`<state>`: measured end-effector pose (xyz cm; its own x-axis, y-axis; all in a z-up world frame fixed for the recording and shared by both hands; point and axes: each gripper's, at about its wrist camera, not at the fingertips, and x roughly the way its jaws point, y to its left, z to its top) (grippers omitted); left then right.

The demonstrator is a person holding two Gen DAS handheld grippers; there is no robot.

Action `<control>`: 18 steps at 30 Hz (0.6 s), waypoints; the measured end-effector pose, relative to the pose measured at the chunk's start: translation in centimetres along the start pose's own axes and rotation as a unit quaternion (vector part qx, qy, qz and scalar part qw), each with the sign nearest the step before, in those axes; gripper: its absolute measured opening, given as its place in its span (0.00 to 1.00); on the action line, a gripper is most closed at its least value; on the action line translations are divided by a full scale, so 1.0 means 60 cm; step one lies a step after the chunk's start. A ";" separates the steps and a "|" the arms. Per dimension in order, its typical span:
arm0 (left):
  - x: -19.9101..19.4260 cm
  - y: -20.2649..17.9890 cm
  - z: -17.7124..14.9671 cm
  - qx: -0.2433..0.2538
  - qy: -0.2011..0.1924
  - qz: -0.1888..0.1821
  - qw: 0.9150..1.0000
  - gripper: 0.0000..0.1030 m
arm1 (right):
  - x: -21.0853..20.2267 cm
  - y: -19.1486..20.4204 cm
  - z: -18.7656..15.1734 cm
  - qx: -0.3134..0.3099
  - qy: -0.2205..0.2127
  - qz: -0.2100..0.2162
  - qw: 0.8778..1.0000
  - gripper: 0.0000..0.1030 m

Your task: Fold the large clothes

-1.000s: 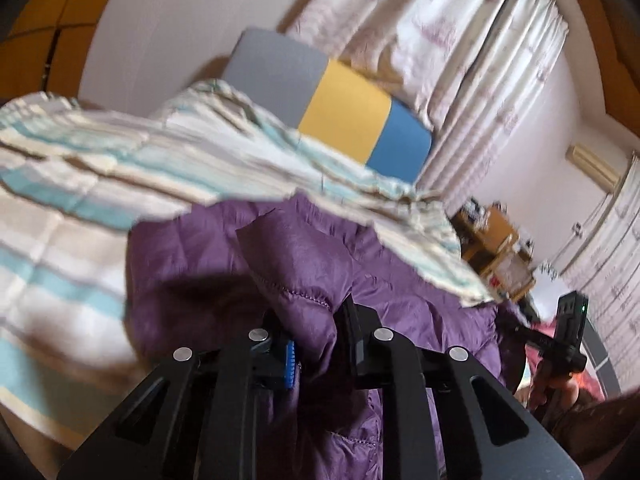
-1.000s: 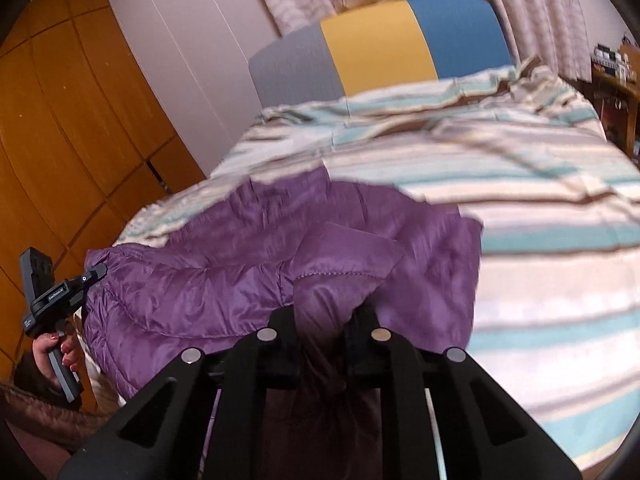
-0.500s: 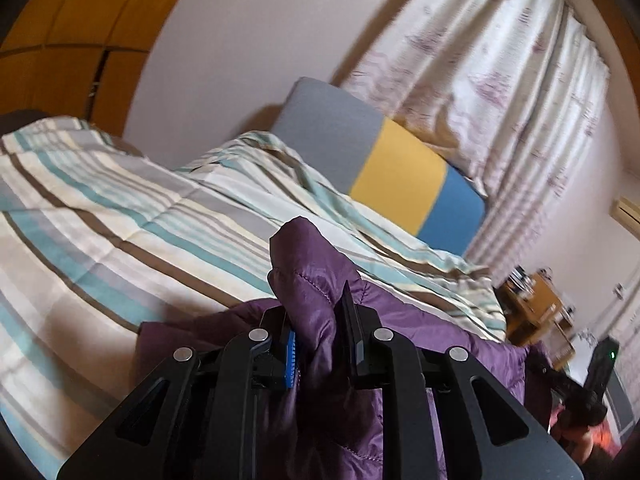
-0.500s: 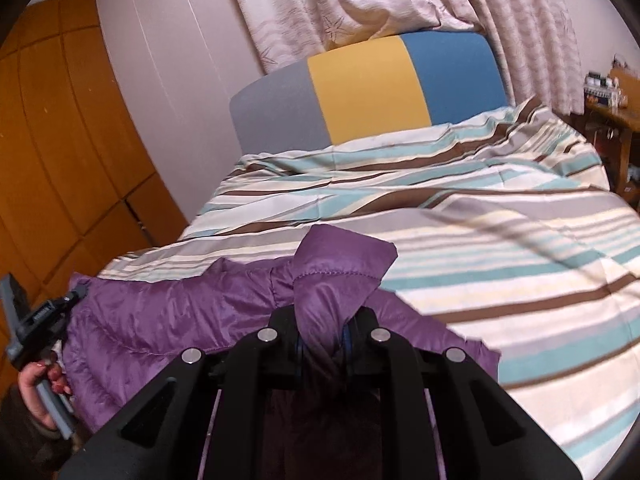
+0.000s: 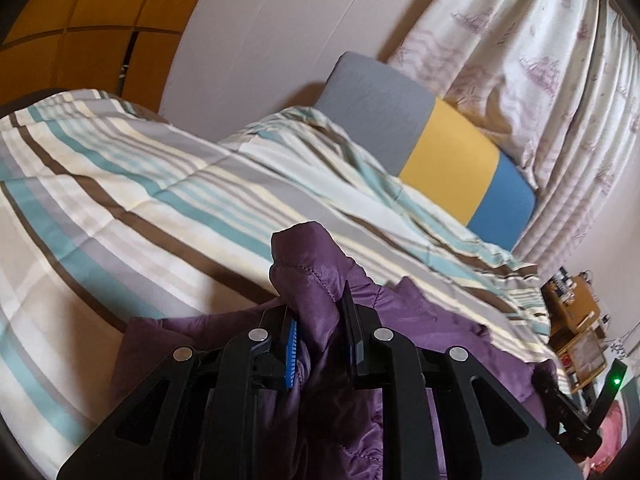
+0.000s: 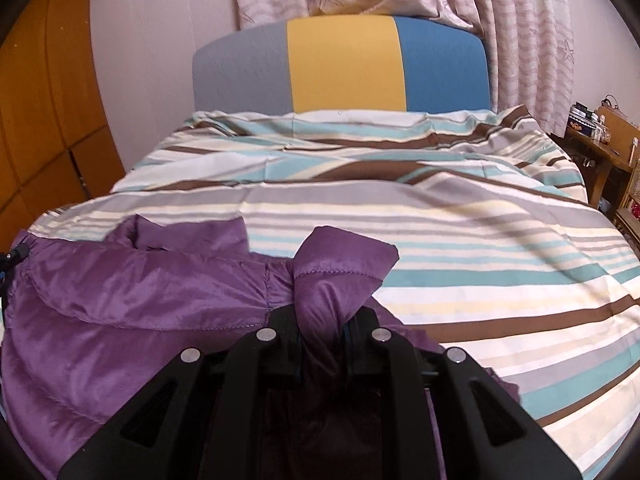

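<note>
Purple quilted jacket (image 6: pixel 132 300) lies along the near edge of the bed, one bunched fold of it pinched in each tool. In the left wrist view the left hand-held gripper (image 5: pixel 320 332) is nearly closed, its blue-padded finger and its black one squeezing a puffy stitched fold that sticks up above the tips. In the right wrist view the right hand-held gripper (image 6: pixel 320 334) is likewise almost shut on another fold, which flares out beyond the fingers like a knot. The shiny, soft-looking fabric sags between the two grips and spreads to the left in the right wrist view.

Under it lies a striped duvet (image 6: pixel 460 240) in teal, cream, grey and brown, rumpled near the far end and smoother close by. Nothing lies on the open bedding beyond the jacket. At the head of the bed stands a padded headboard (image 6: pixel 340 64) in grey, yellow and blue panels. Behind it hang pale printed curtains (image 6: pixel 520 20) beside a plain wall. Orange-brown wooden wardrobe doors (image 6: pixel 40 120) fill the left side, and a cluttered wooden shelf unit (image 5: pixel 576 320) stands past the far side of the bed.
</note>
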<state>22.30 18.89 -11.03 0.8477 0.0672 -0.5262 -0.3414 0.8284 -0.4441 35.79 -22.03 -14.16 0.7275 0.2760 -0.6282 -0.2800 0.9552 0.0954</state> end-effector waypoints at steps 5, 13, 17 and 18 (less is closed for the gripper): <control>0.036 0.016 -0.014 -0.010 0.020 0.014 1.000 0.17 | 0.030 -0.003 -0.005 0.006 0.018 -0.006 1.000 0.17; 0.079 0.035 -0.025 -0.036 0.064 -0.001 0.997 0.20 | 0.086 -0.011 -0.013 0.018 0.075 -0.017 0.997 0.28; 0.083 0.037 -0.026 -0.043 0.075 -0.006 0.996 0.23 | 0.092 -0.002 -0.015 0.003 0.080 -0.035 0.996 0.30; 0.083 0.038 -0.027 -0.045 0.075 -0.009 0.996 0.24 | 0.093 -0.001 -0.016 0.002 0.080 -0.037 0.996 0.30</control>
<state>25.10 20.23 -15.83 0.7860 -0.0364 -0.6172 -0.3679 0.7748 -0.5142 39.29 -20.62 -18.41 0.6370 0.1851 -0.7483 -0.2271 0.9727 0.0473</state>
